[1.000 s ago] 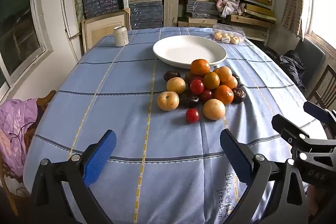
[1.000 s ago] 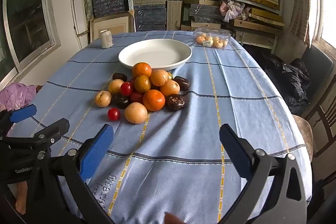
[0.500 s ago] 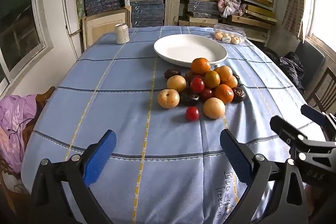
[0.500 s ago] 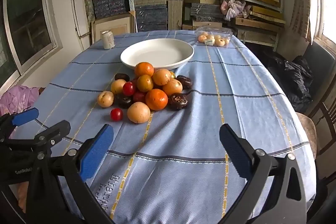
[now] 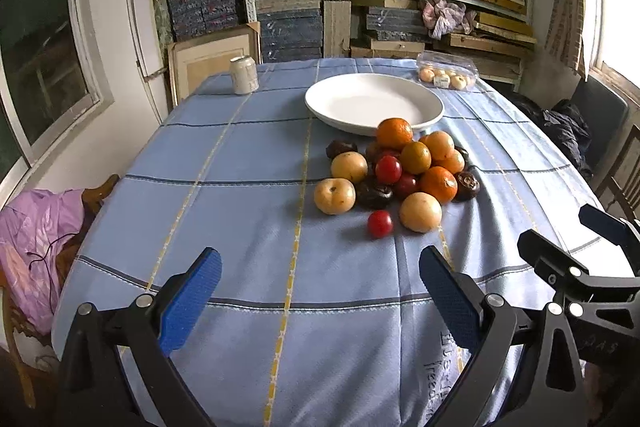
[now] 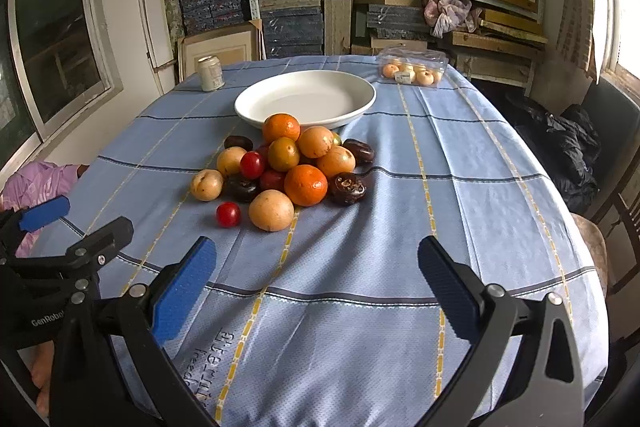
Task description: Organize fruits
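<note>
Tablecloth [image 5: 224, 163], bare white plate [image 5: 320, 105]

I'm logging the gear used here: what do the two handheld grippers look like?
Both the left gripper and the right gripper have black angular frames with silver screws and two fingers faced with textured blue pads. The left one bears white "GenRobot" lettering on its side in the right wrist view. No cables or sleeves show.
</note>
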